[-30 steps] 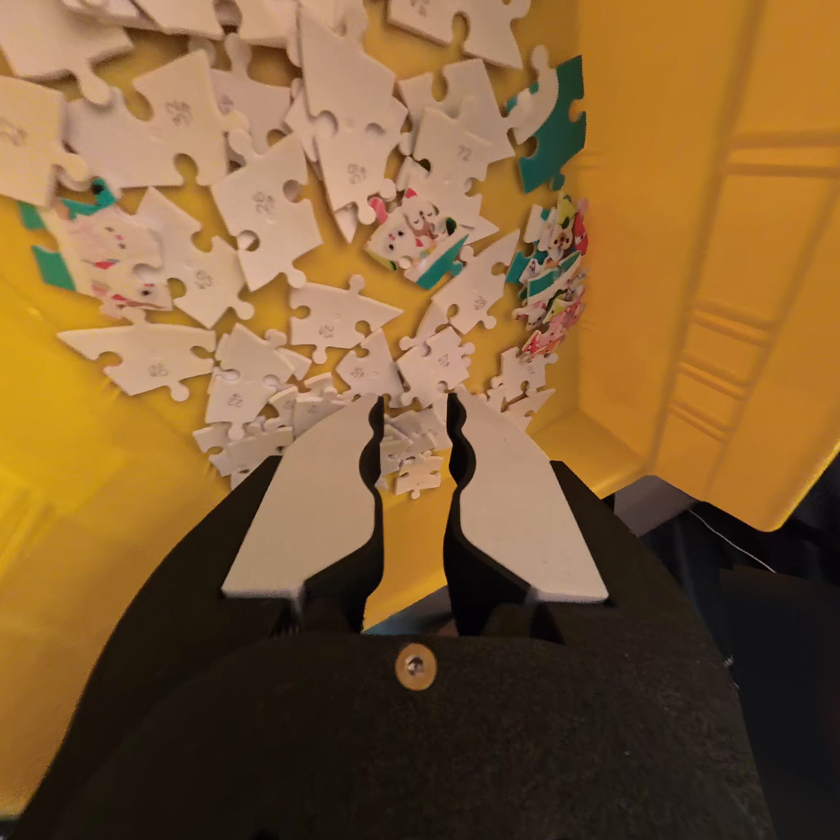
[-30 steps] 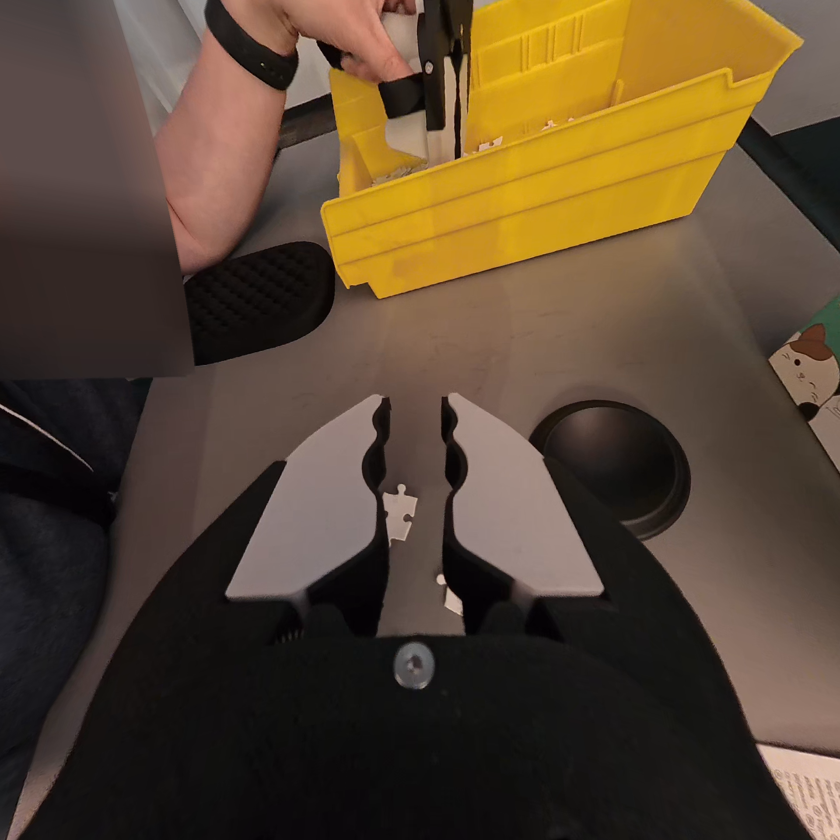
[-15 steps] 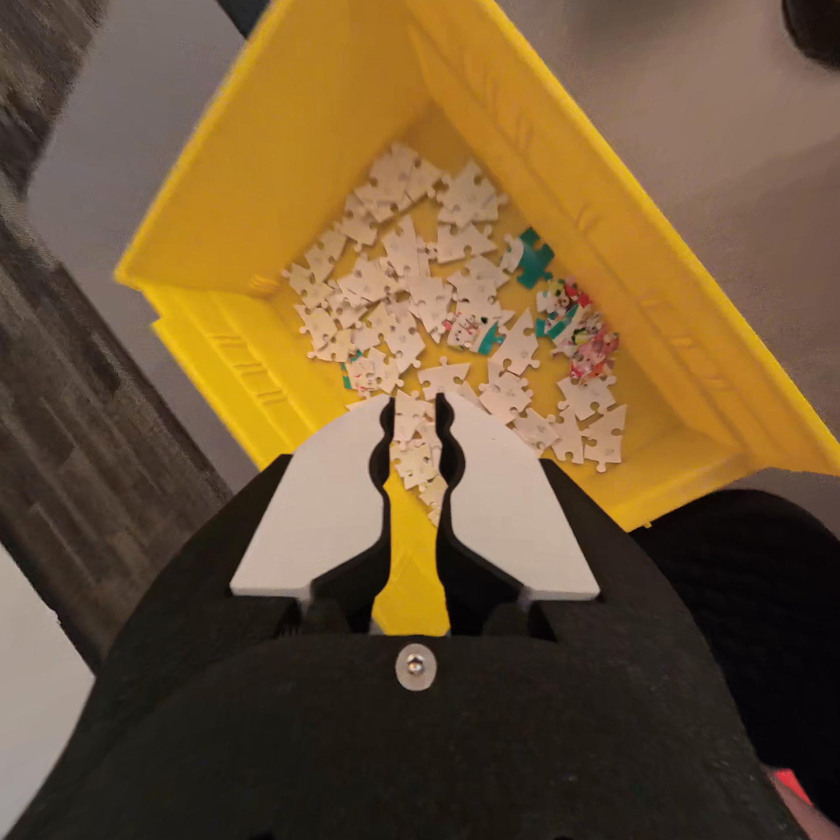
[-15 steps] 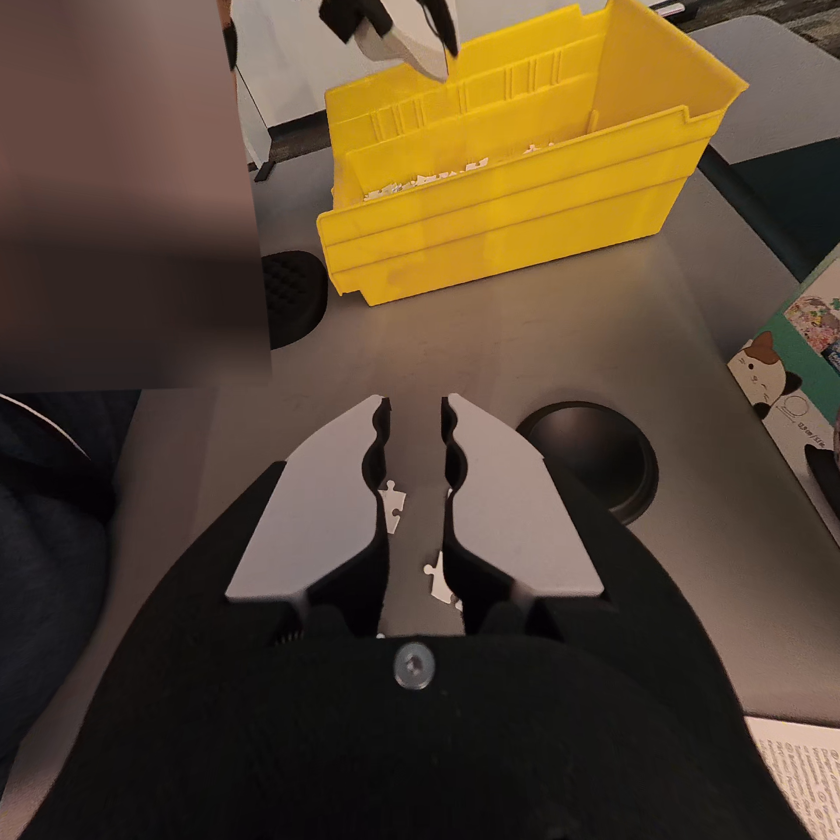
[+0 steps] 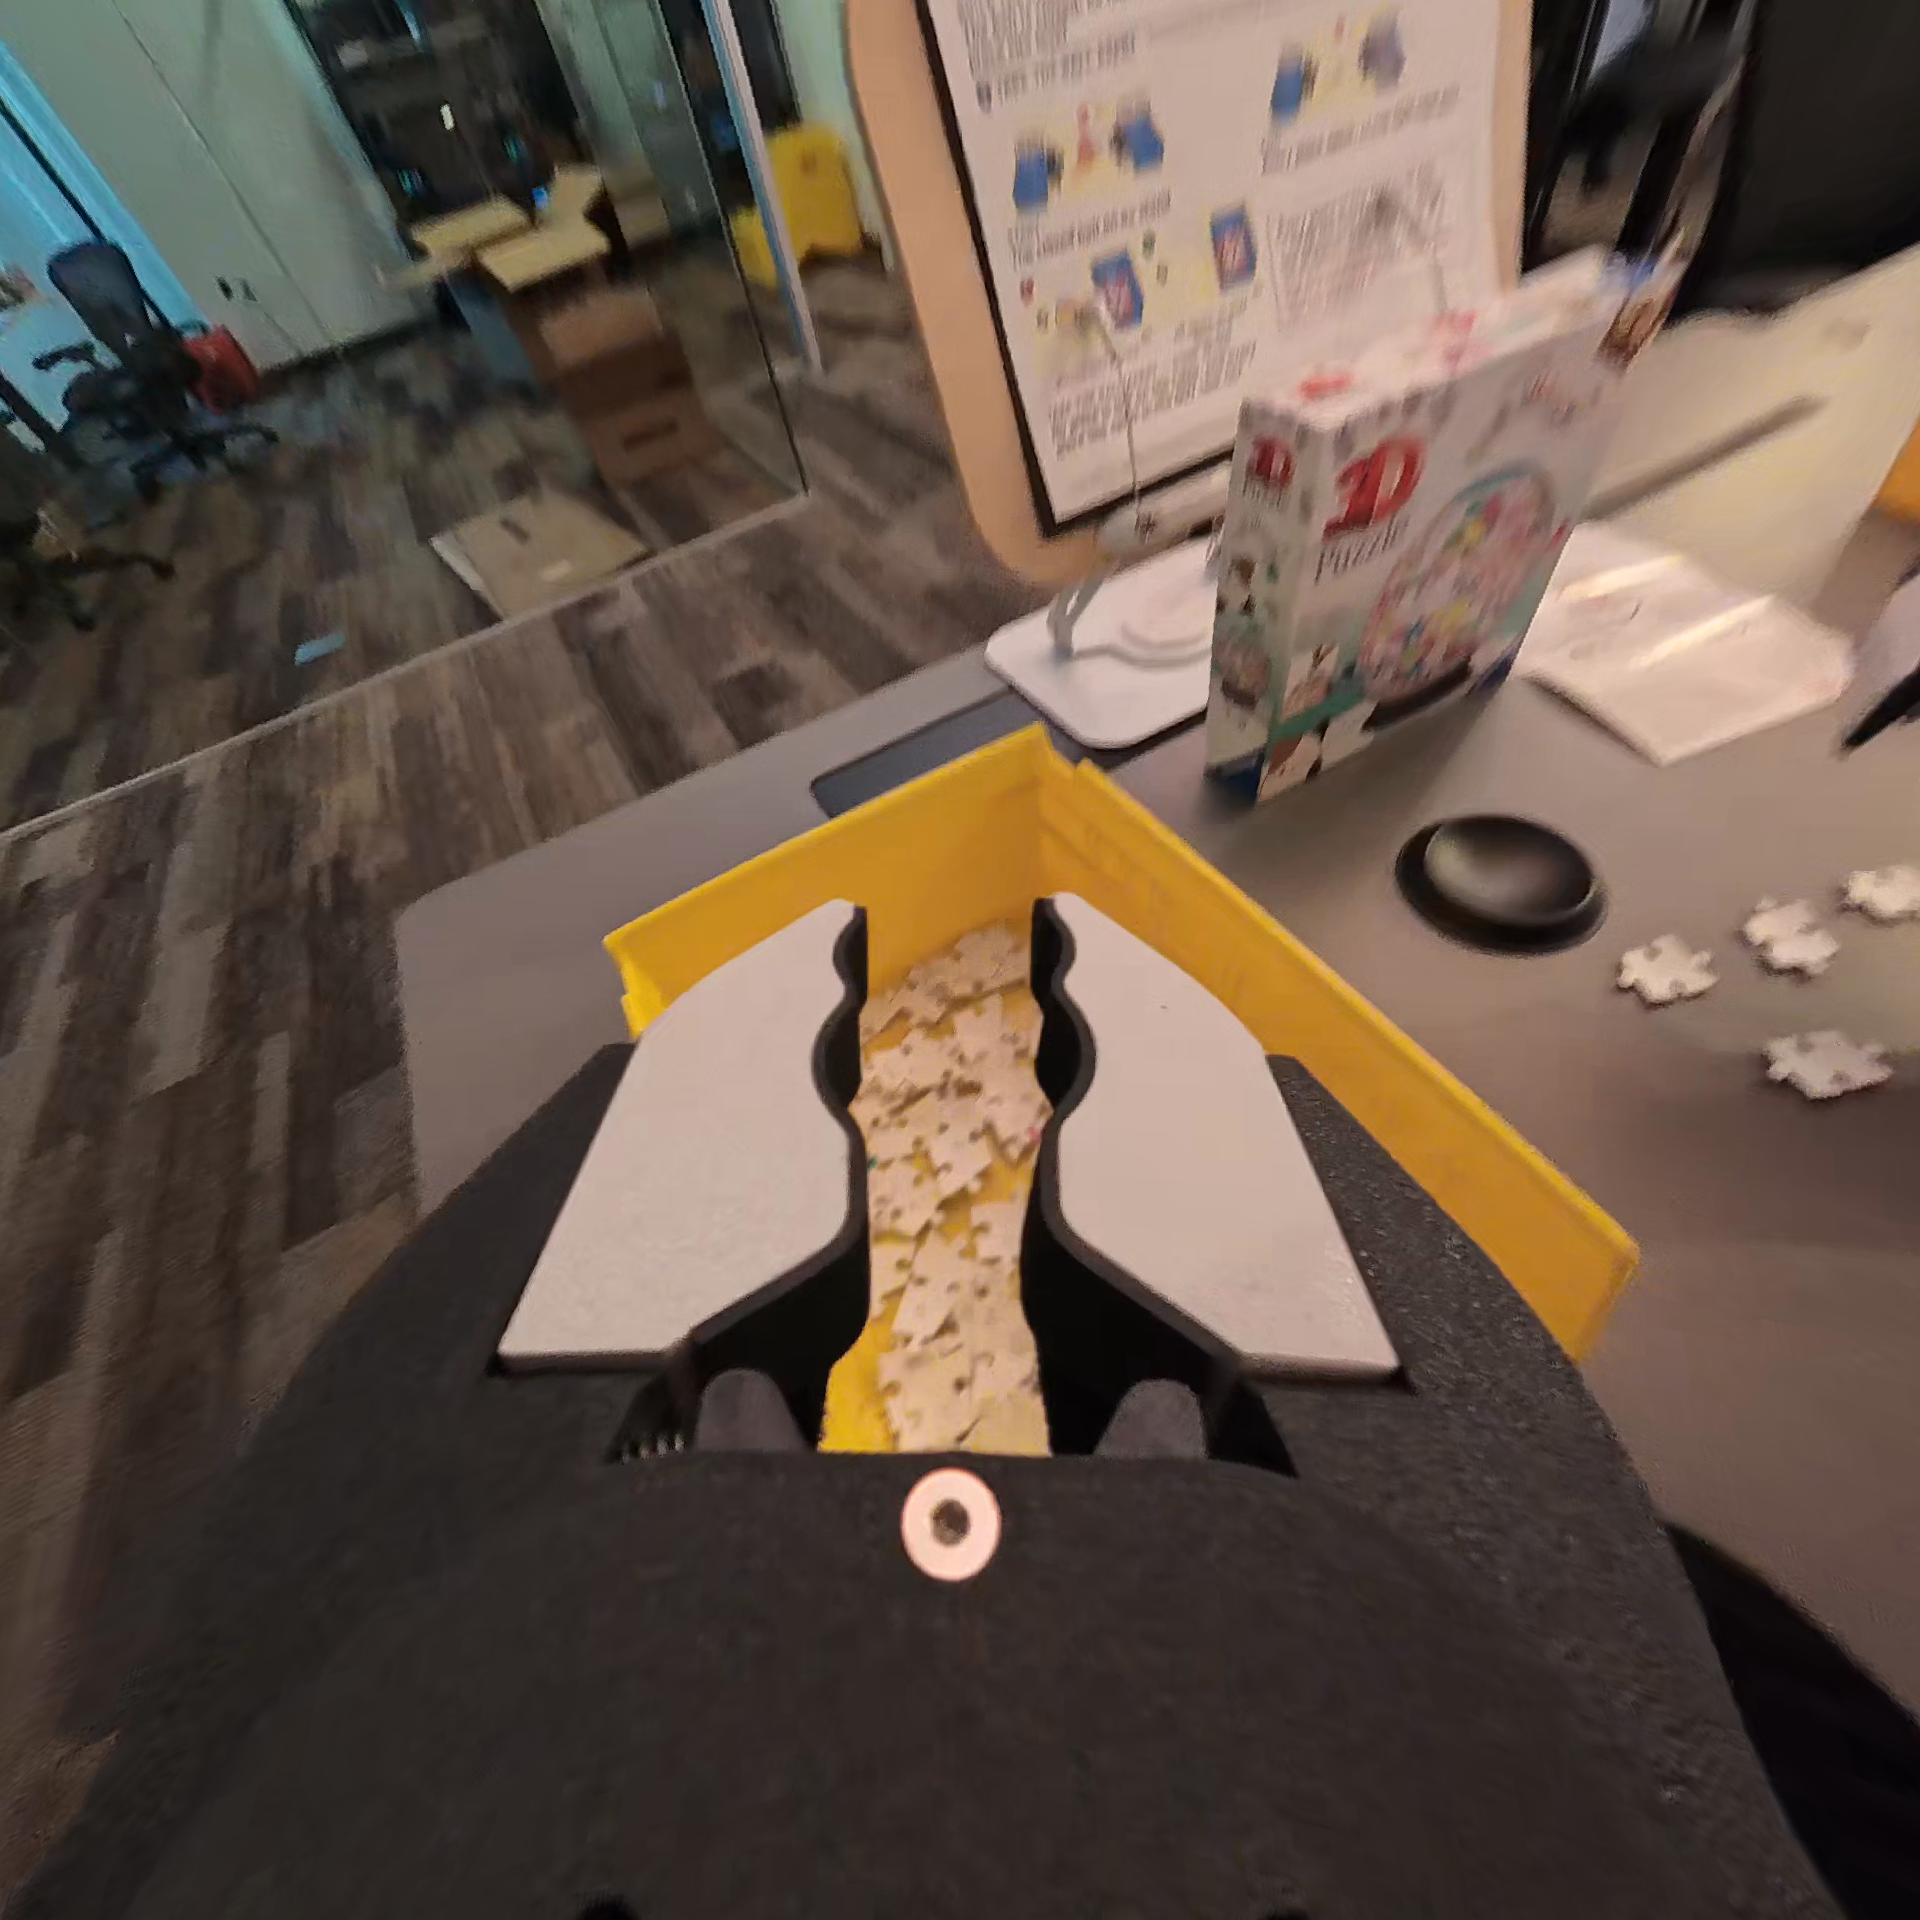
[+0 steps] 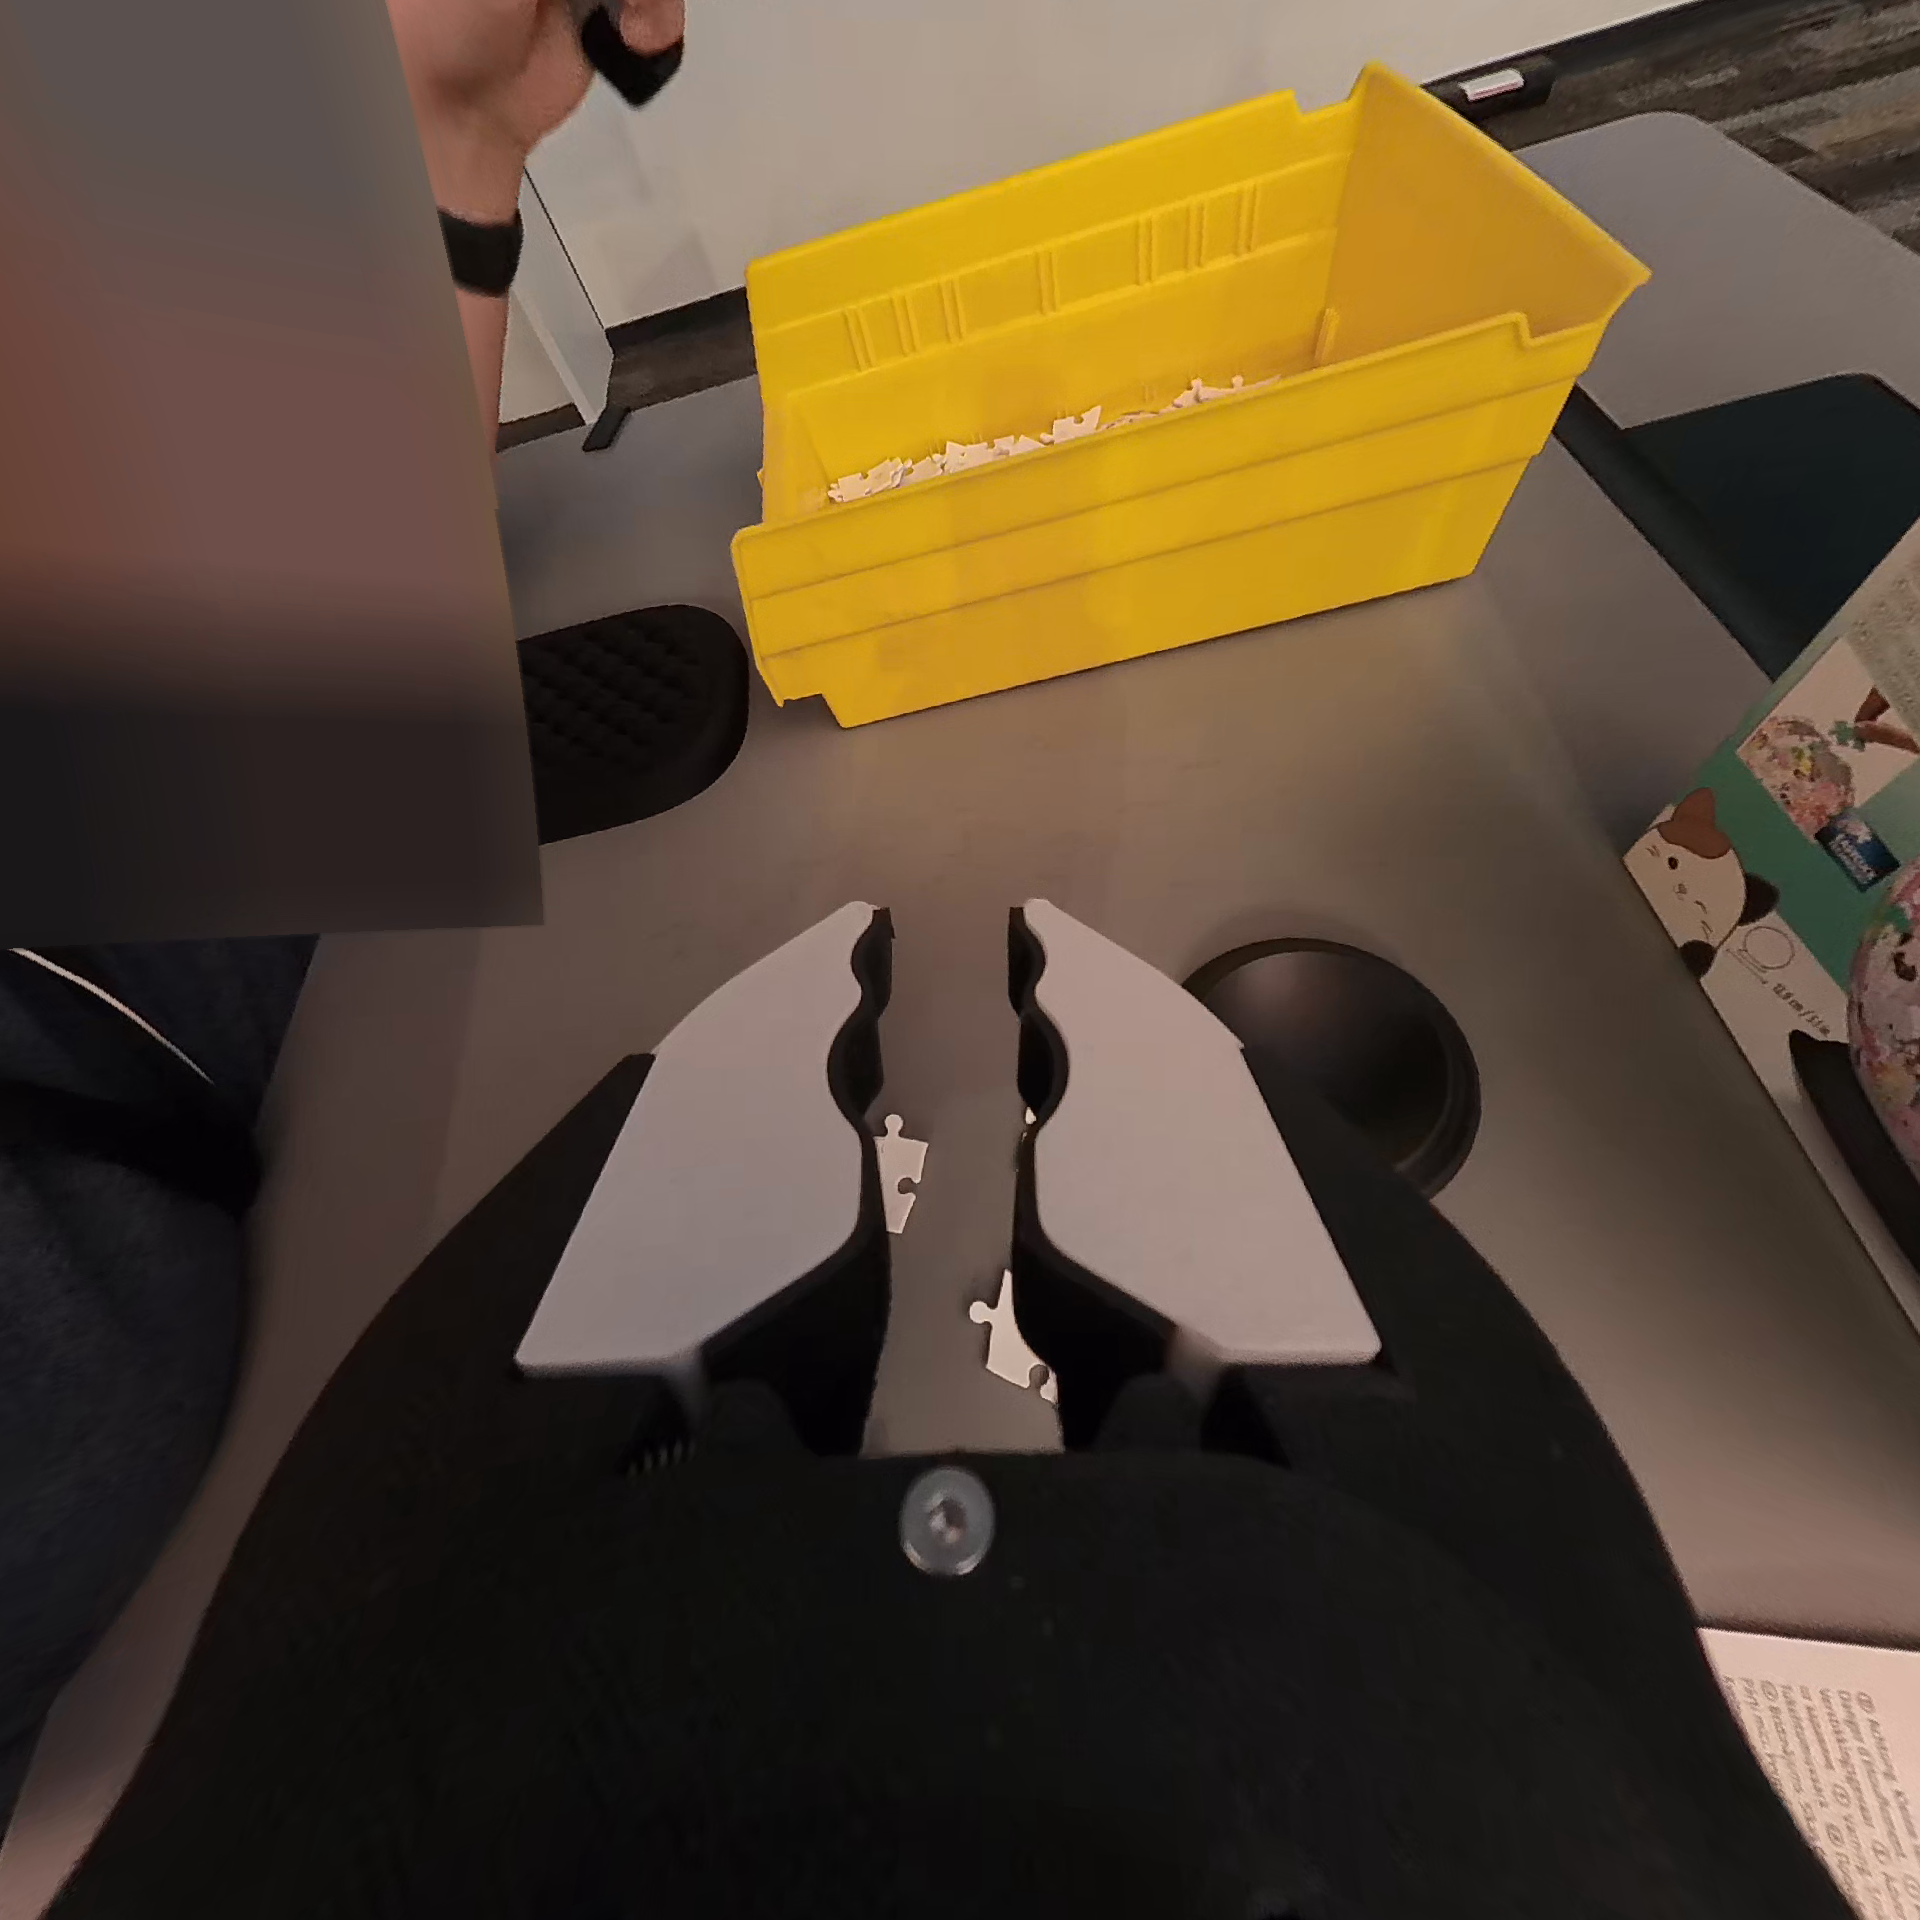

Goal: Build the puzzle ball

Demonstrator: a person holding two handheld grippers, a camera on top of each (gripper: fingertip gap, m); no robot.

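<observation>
A yellow bin (image 5: pixel 1299 997) holds many white puzzle pieces (image 5: pixel 951 1132), most lying face down; it also shows in the right wrist view (image 6: pixel 1143 540). My left gripper (image 5: pixel 945 914) is open and empty, raised above the bin's near end. My right gripper (image 6: pixel 951 920) is open and empty, low over the grey table. Loose white pieces lie on the table under it: one (image 6: pixel 899 1169) by the left finger, one (image 6: pixel 1008 1340) by the right finger. Several loose pieces (image 5: pixel 1668 968) show at the right of the left wrist view.
A black round dish (image 6: pixel 1340 1049) sits right of my right gripper; it also shows in the left wrist view (image 5: pixel 1496 883). The puzzle box (image 5: pixel 1392 561) stands behind it. A black pad (image 6: pixel 623 707) lies left of the bin. A paper sheet (image 6: pixel 1808 1745) lies front right. Left tips to right tips: about 30 cm. The black round dish (image 6: pixel 1340 1049) lies some 12 cm from my right tips, 35 cm from my left tips. It turns up in the left wrist view (image 5: pixel 1518 841) as well.
My left gripper has lifted up out of the bin and tilted back, empty; it was down among the pieces a second ago. My right gripper has risen slightly and stayed open.
</observation>
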